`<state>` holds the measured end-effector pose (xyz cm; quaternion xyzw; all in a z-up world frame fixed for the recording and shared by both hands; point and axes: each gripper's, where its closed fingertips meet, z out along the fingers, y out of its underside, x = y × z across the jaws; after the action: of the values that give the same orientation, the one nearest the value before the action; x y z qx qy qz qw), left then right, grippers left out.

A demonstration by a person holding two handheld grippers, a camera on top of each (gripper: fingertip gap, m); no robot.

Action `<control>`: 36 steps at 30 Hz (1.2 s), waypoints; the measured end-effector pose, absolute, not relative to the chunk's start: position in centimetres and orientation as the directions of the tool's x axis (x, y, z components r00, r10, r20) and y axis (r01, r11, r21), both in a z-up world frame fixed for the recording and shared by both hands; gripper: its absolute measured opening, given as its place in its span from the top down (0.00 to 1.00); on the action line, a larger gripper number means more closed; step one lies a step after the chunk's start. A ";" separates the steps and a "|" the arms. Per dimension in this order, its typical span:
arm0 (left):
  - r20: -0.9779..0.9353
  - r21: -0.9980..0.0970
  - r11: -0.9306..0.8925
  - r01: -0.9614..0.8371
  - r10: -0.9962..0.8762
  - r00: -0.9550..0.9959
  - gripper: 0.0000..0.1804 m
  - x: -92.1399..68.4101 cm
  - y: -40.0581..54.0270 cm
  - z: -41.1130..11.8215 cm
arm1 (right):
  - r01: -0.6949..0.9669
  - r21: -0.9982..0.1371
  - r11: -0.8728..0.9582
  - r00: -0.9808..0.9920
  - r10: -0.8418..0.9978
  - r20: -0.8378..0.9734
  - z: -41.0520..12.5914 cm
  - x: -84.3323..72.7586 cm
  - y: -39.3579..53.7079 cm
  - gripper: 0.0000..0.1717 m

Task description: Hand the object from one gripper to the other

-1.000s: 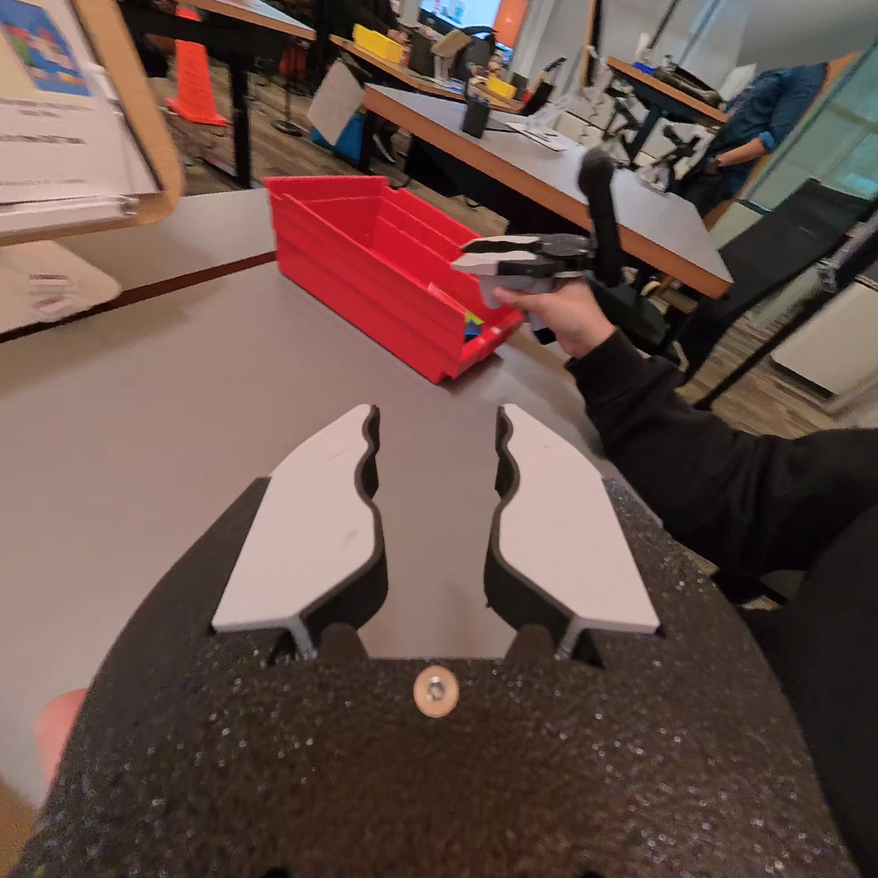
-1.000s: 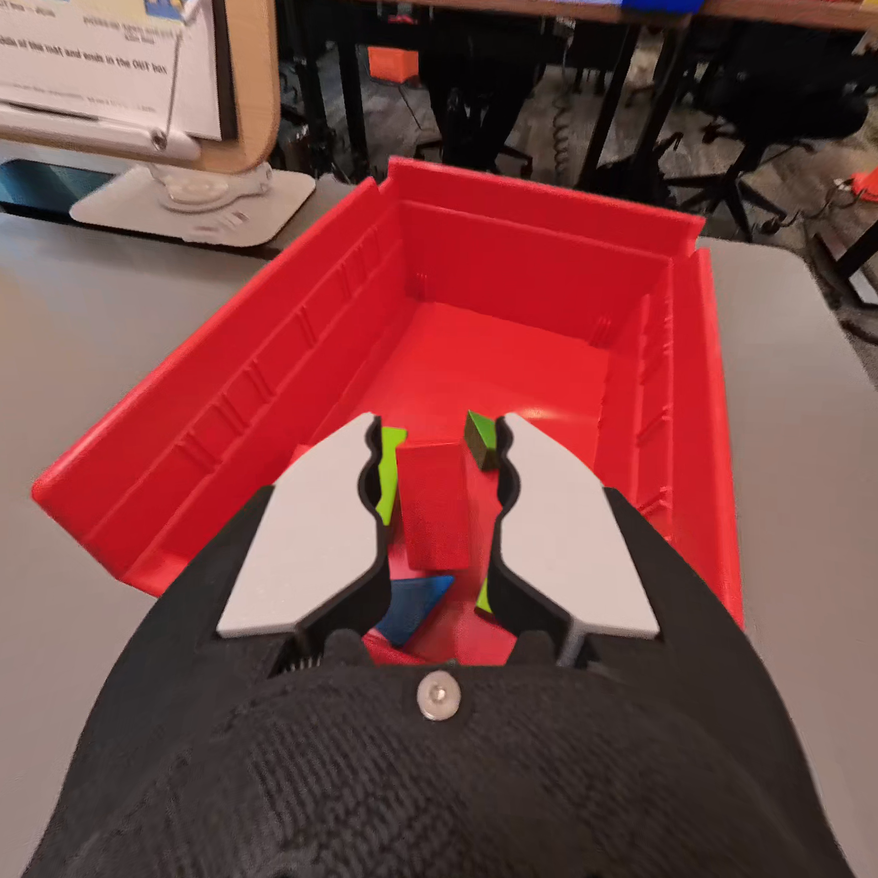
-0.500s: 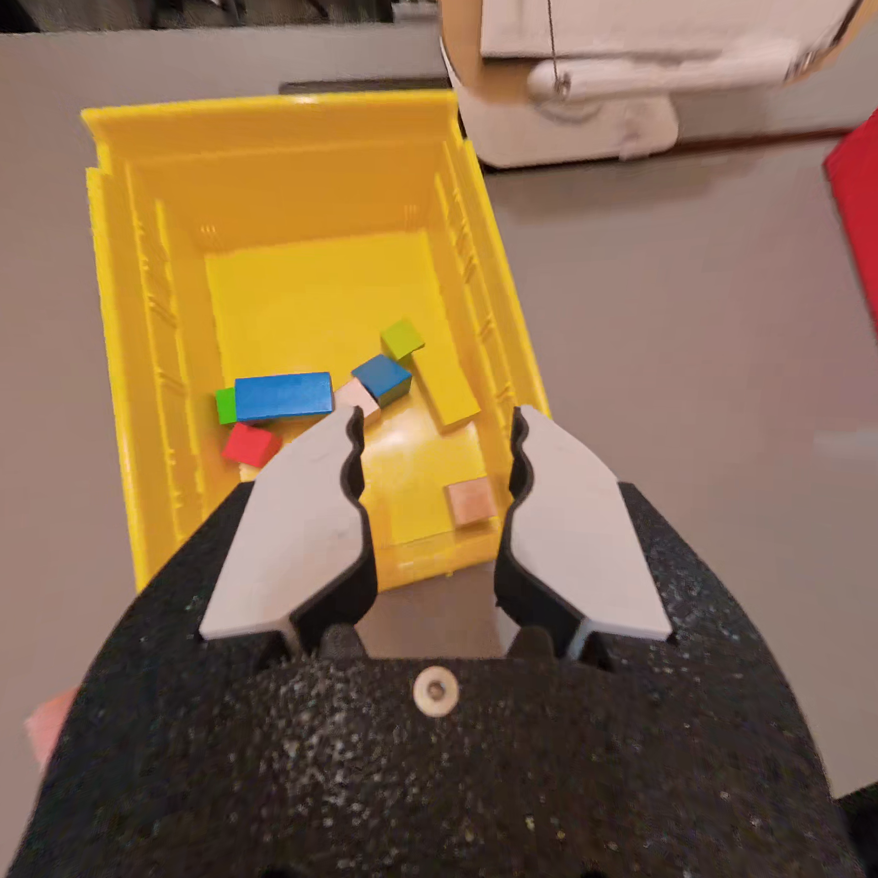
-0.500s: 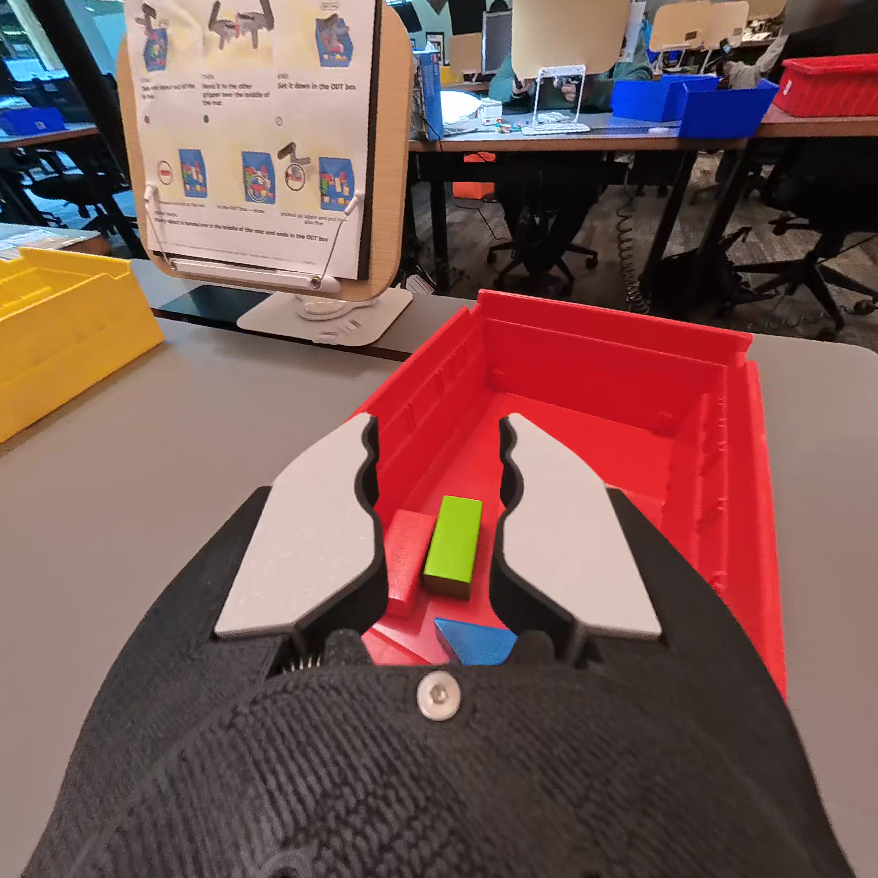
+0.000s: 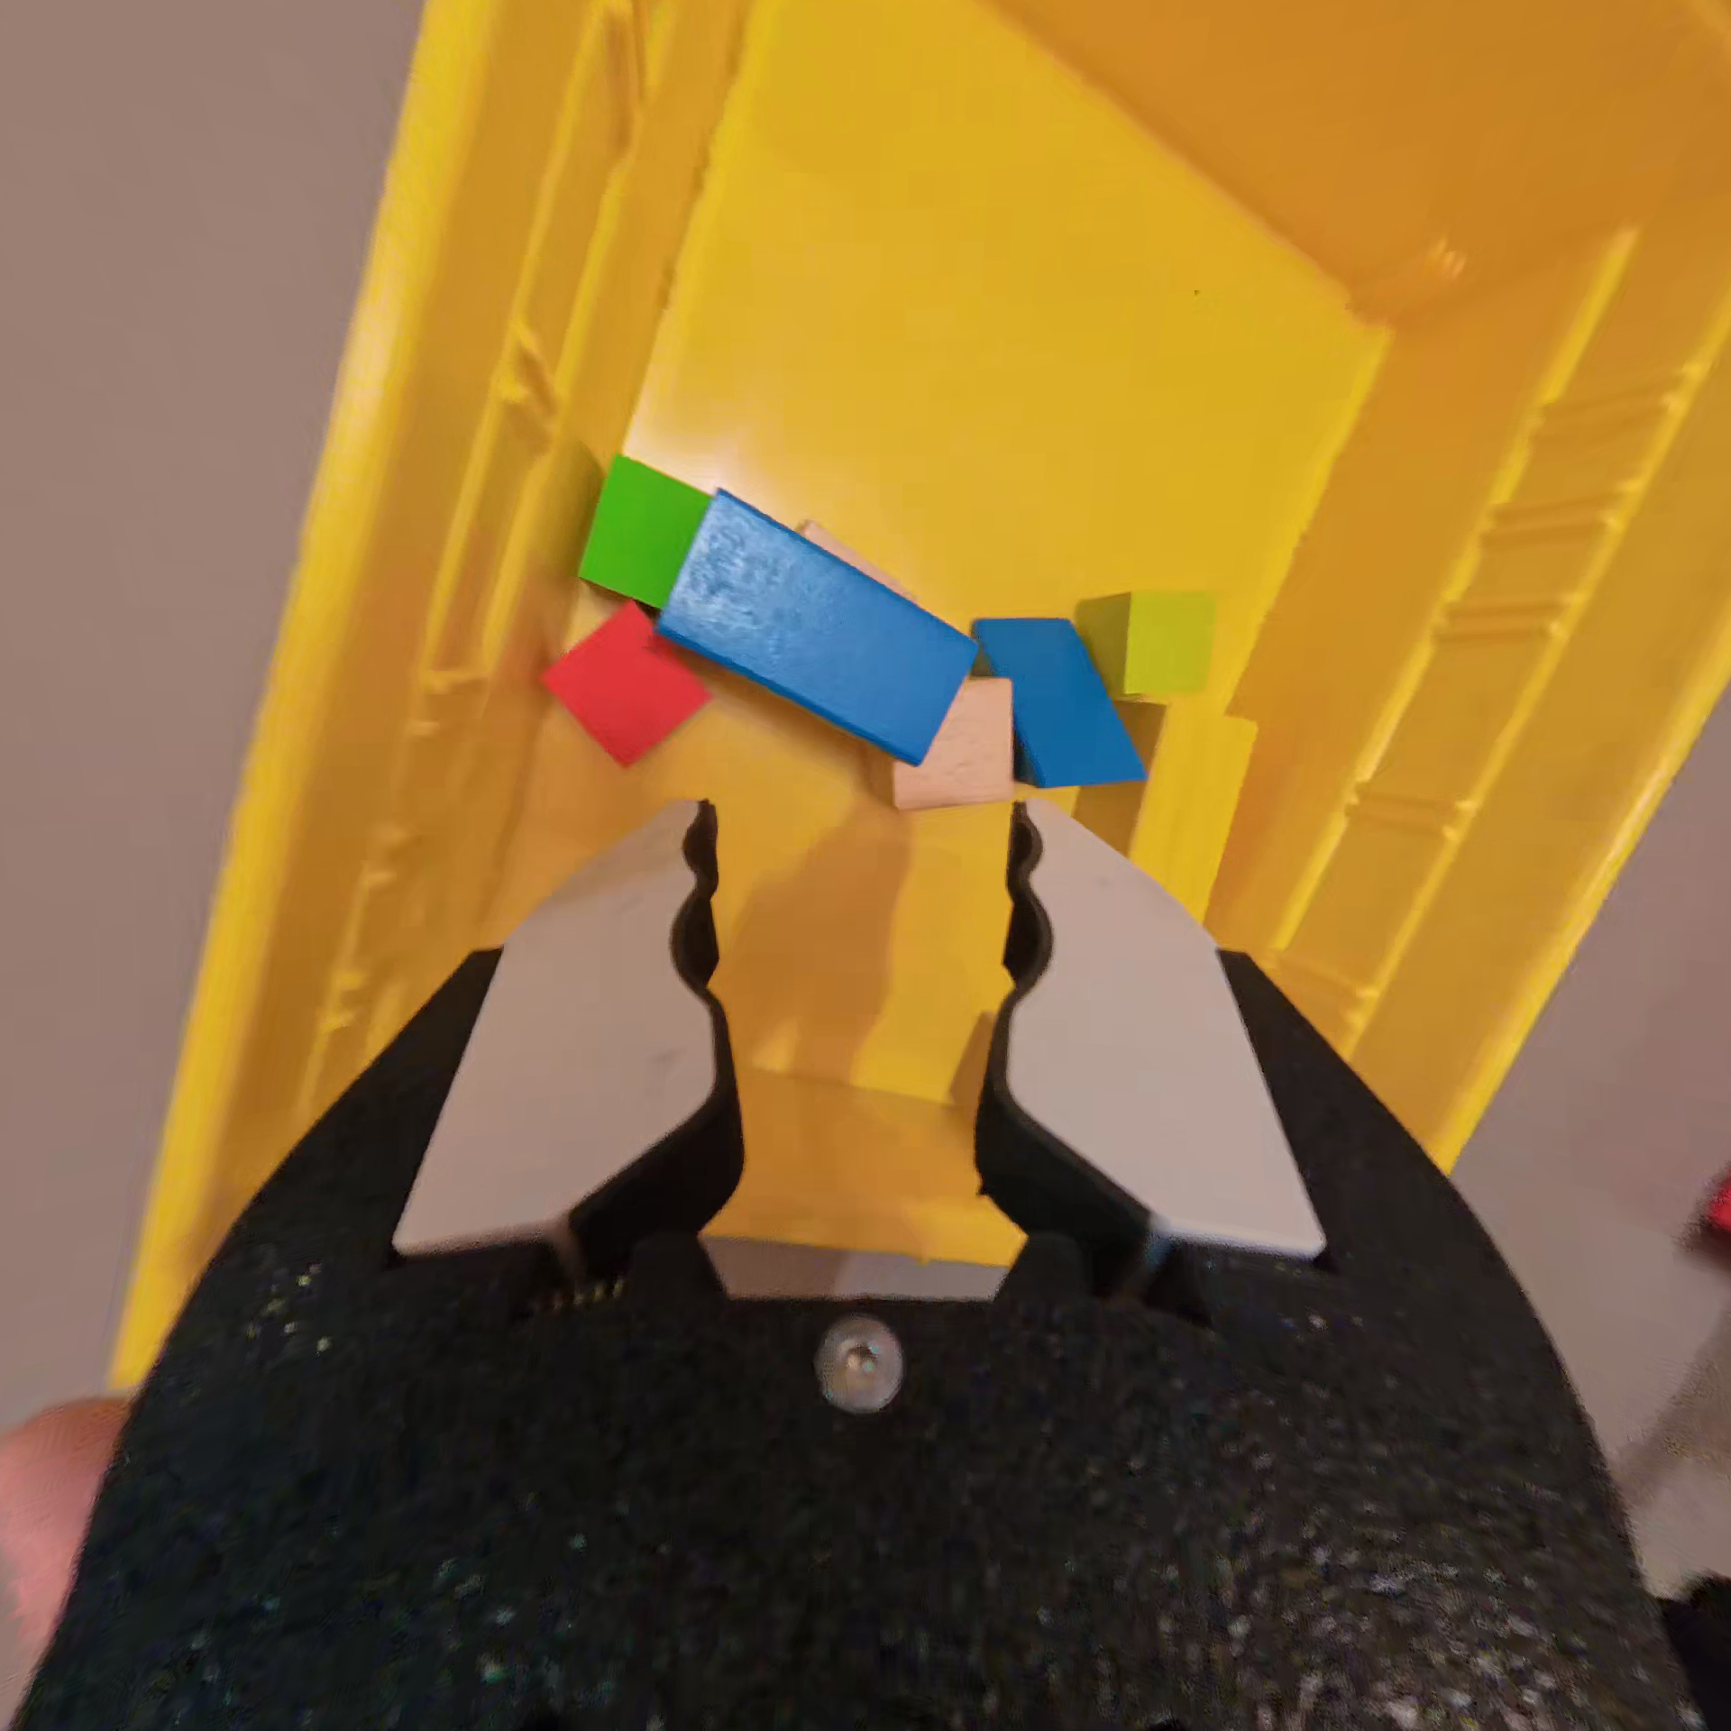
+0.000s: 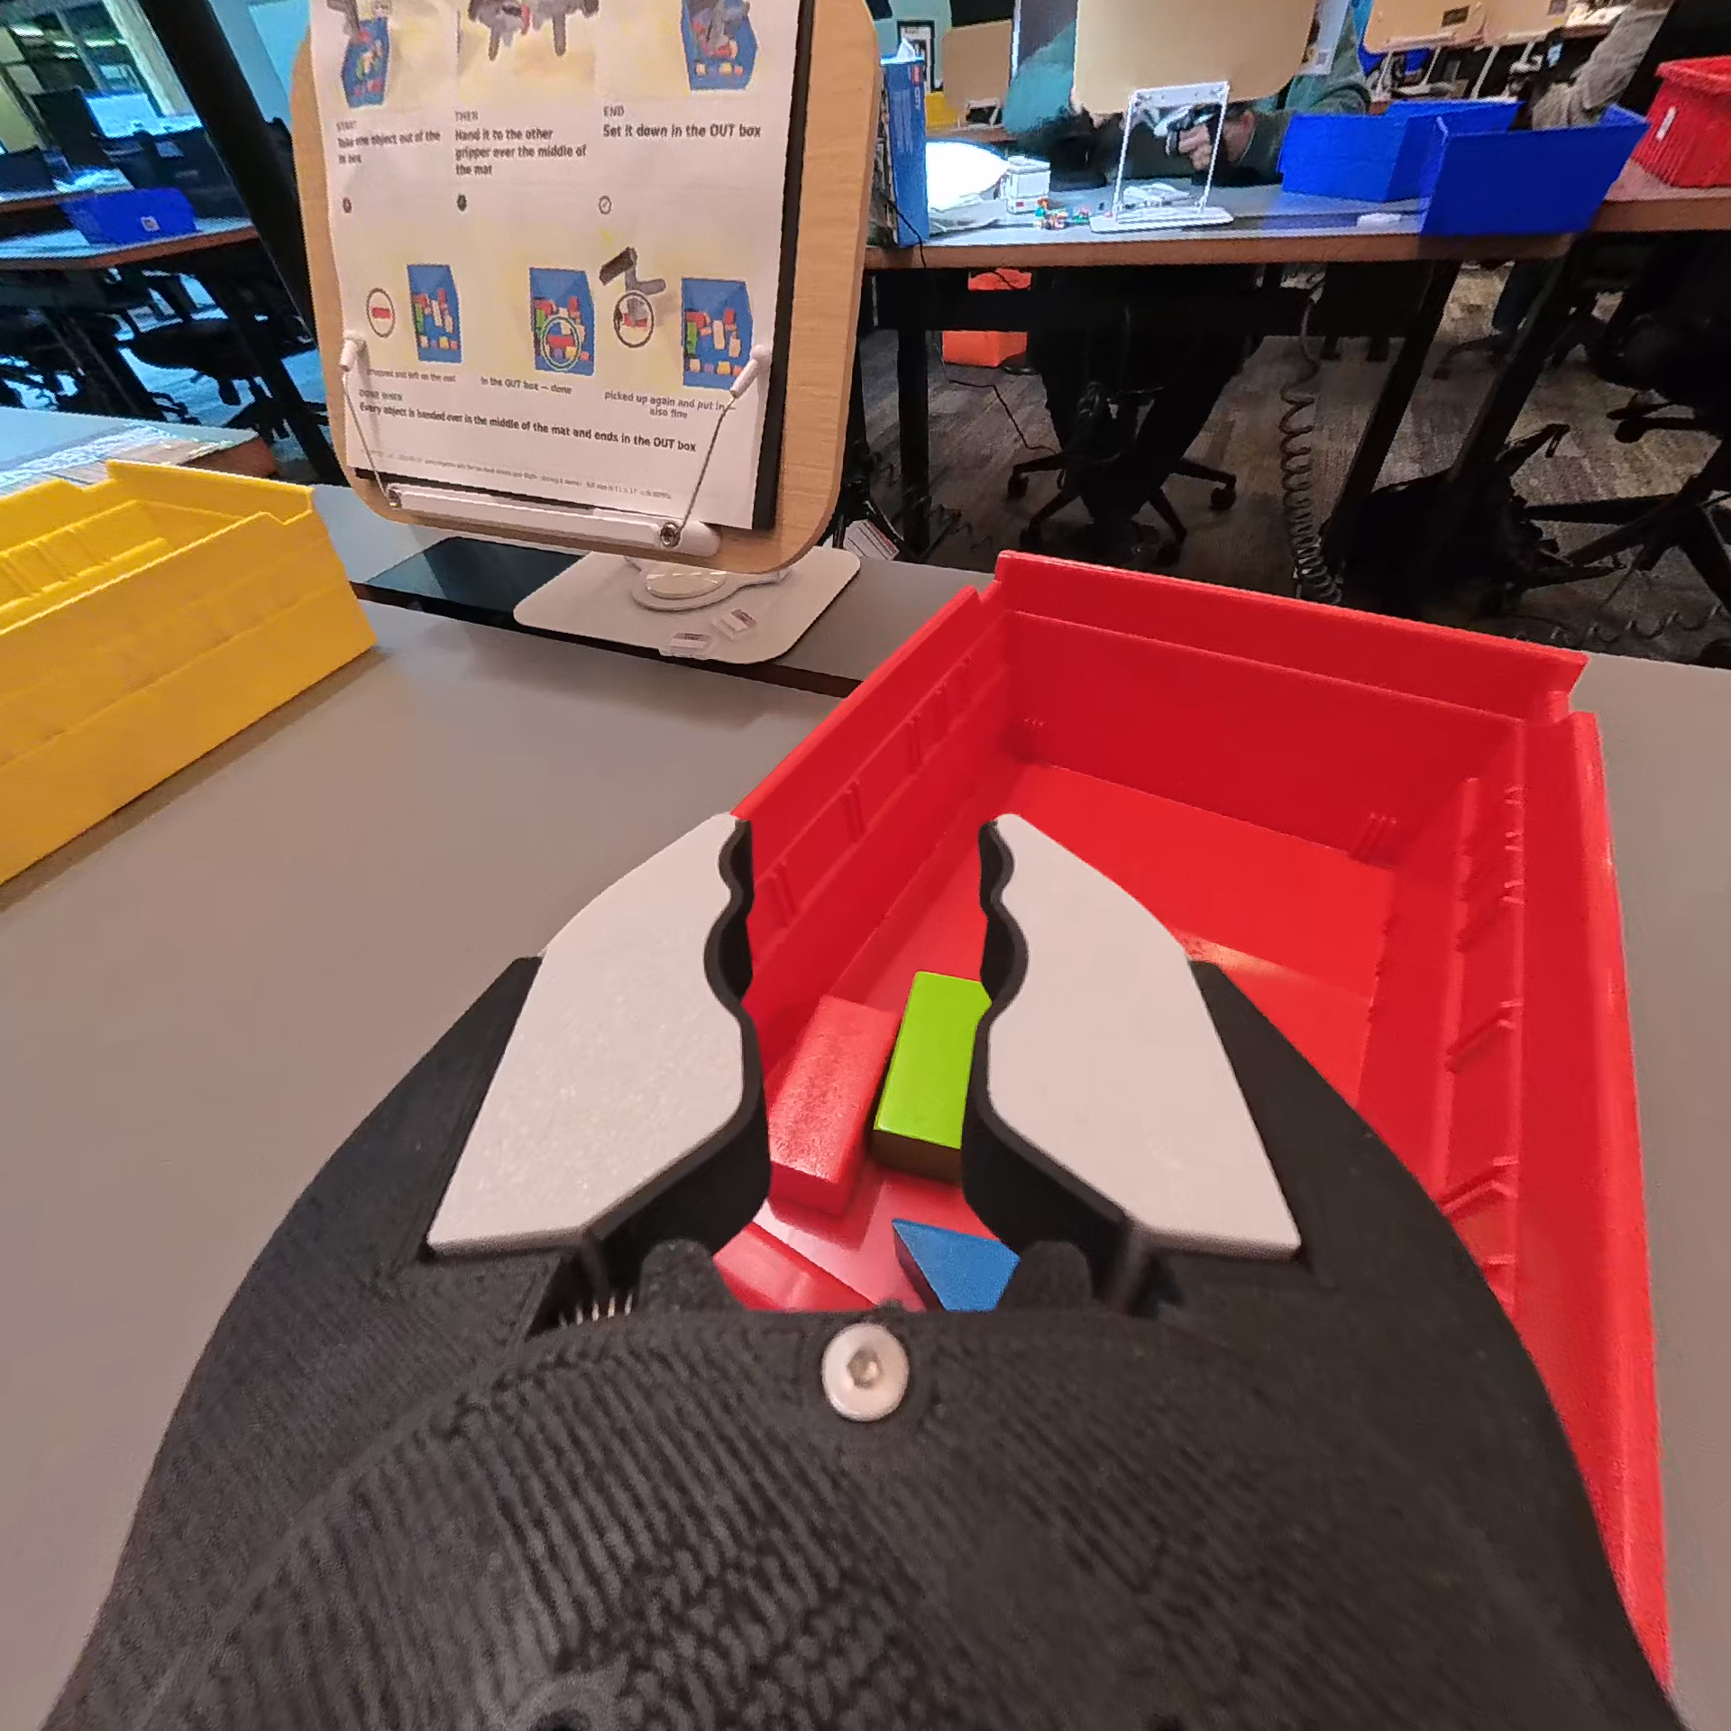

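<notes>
Our left tool (image 5: 857, 824) has dropped into the yellow bin (image 5: 937, 281), released, empty, above the blocks (image 5: 815, 628). Right tool (image 6: 862, 843) waits released over the red bin (image 6: 1311, 656). Next: choose and pinch one block.

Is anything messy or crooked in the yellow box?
A little. In the yellow bin, the long blue block lies tilted, propped on a wooden block. The other blocks sit jumbled around it. Nothing looks broken or spilled.
</notes>
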<state>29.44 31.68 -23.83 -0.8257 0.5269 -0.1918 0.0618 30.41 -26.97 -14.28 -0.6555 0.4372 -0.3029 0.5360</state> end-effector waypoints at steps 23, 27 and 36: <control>0.308 -0.073 -0.777 -0.626 -0.614 0.727 0.76 32.3 30.9 -27.5 | -0.294 -0.955 0.029 0.499 -0.848 -0.179 -15.6 30.6 -26.2 0.73; 0.315 -0.100 -0.738 -0.667 -0.659 0.683 0.76 31.9 31.1 -27.1 | -0.293 -0.956 0.025 0.500 -0.848 -0.176 -15.5 30.6 -26.1 0.73; 0.321 -0.291 -0.378 -0.879 -0.904 0.283 0.78 30.3 30.9 -23.4 | -0.276 -0.961 0.019 0.551 -0.816 -0.175 -14.8 30.1 -24.4 0.74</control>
<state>30.25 30.90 -23.41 -0.8004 0.5568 -0.2204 0.0282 30.12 -24.39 -14.79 -0.6607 0.4133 -0.2318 0.5821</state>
